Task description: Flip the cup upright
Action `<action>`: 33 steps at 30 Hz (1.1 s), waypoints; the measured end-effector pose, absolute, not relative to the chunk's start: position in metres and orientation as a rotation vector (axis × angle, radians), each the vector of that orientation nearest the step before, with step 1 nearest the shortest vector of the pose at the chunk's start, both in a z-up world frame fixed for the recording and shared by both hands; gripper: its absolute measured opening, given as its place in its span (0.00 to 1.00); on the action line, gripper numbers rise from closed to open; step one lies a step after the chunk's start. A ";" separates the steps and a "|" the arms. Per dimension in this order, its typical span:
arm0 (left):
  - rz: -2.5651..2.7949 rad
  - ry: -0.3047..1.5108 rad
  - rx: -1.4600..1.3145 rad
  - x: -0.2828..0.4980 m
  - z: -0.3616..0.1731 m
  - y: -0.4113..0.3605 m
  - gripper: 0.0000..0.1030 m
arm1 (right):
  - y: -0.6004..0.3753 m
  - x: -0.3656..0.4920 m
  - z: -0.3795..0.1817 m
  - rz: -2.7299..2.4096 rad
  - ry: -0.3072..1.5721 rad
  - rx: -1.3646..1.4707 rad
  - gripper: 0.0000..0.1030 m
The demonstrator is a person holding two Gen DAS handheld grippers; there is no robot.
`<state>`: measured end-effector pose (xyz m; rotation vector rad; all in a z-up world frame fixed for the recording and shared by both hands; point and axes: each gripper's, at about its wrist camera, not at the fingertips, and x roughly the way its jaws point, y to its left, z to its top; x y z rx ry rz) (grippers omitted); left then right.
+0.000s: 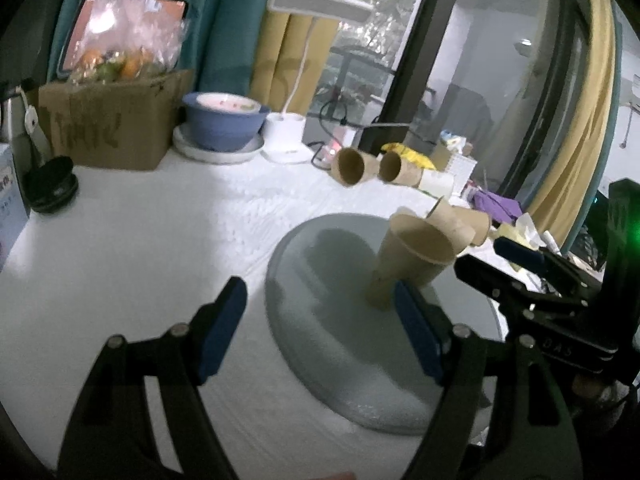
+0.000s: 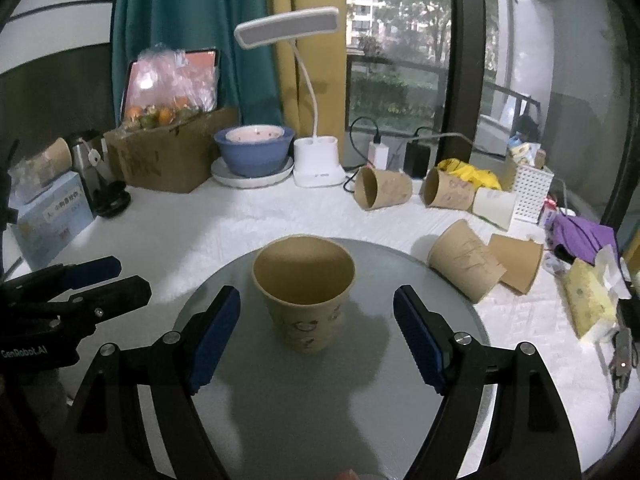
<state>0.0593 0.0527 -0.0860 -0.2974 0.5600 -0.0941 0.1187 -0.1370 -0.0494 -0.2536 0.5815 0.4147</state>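
Observation:
A brown paper cup [image 2: 306, 300] stands upright, mouth up, on a round grey mat [image 2: 248, 400]. My right gripper [image 2: 318, 336] is open, its blue pads on either side of the cup and apart from it. In the left wrist view the same cup [image 1: 412, 264] stands on the mat [image 1: 340, 352], just beyond my open left gripper's [image 1: 320, 332] right pad. The right gripper [image 1: 520, 276] shows at the right of that view. The left gripper [image 2: 80, 284] shows at the left of the right wrist view.
Several paper cups [image 2: 464, 262] lie on their sides right of the mat, two more [image 2: 382, 188] further back. A blue bowl [image 2: 254, 150], a white desk lamp [image 2: 316, 160], a cardboard box [image 2: 168, 160] and a tissue pack [image 2: 588, 300] stand around the white table.

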 end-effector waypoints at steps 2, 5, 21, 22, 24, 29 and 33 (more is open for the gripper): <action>-0.096 0.544 -0.286 0.056 -0.080 0.050 0.75 | -0.139 0.114 -0.044 0.412 0.569 -0.249 0.79; -0.100 0.511 -0.268 0.048 -0.071 0.047 0.75 | -0.144 0.105 -0.034 0.412 0.545 -0.238 0.79; -0.069 0.325 -0.153 0.006 -0.021 0.025 0.77 | -0.164 0.059 0.015 0.410 0.424 -0.193 0.79; -0.061 0.313 -0.145 0.003 -0.019 0.023 0.77 | -0.165 0.055 0.017 0.413 0.418 -0.191 0.79; -0.049 0.282 -0.125 -0.004 -0.013 0.019 0.86 | -0.165 0.049 0.020 0.415 0.405 -0.192 0.79; -0.060 0.211 -0.091 -0.021 -0.003 0.011 0.89 | -0.169 0.034 0.028 0.421 0.375 -0.180 0.79; -0.058 0.176 -0.059 -0.032 0.005 0.007 0.89 | -0.173 0.024 0.035 0.420 0.345 -0.169 0.79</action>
